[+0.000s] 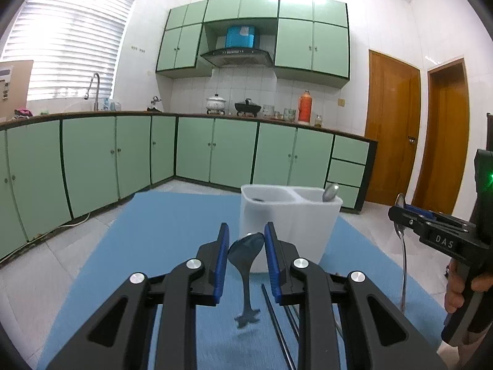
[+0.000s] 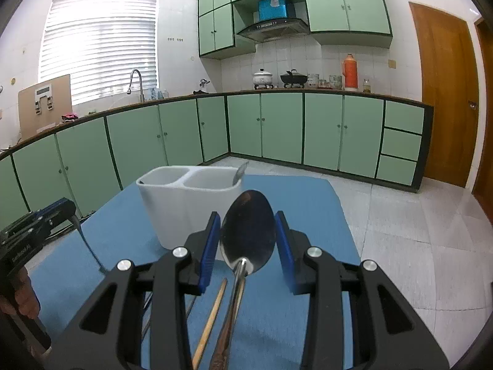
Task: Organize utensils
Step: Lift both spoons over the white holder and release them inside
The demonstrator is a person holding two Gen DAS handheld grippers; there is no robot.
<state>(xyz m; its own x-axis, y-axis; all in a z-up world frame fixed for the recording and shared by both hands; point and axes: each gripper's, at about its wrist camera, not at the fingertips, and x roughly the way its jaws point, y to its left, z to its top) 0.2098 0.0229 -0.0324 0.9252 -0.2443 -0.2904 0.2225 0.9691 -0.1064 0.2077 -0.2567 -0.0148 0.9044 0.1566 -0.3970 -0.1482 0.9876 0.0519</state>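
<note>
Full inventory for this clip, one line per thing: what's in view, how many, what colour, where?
holder: one, white, two compartments, standing on the table cover
table cover: one, blue, under everything
holder spoon: one, silver, bowl up in the right compartment
chopsticks: at least two, one tan, one dark, lying flat near the grippers
dark spoon: one, bowl between the left jaws, handle hanging down
steel spoon: one, shiny, bowl between the right jaws, handle hanging down
cabinets: many, pale green, along the walls
left gripper: black with blue pads, closed on the dark spoon
right gripper: black with blue pads, closed on the steel spoon
</note>
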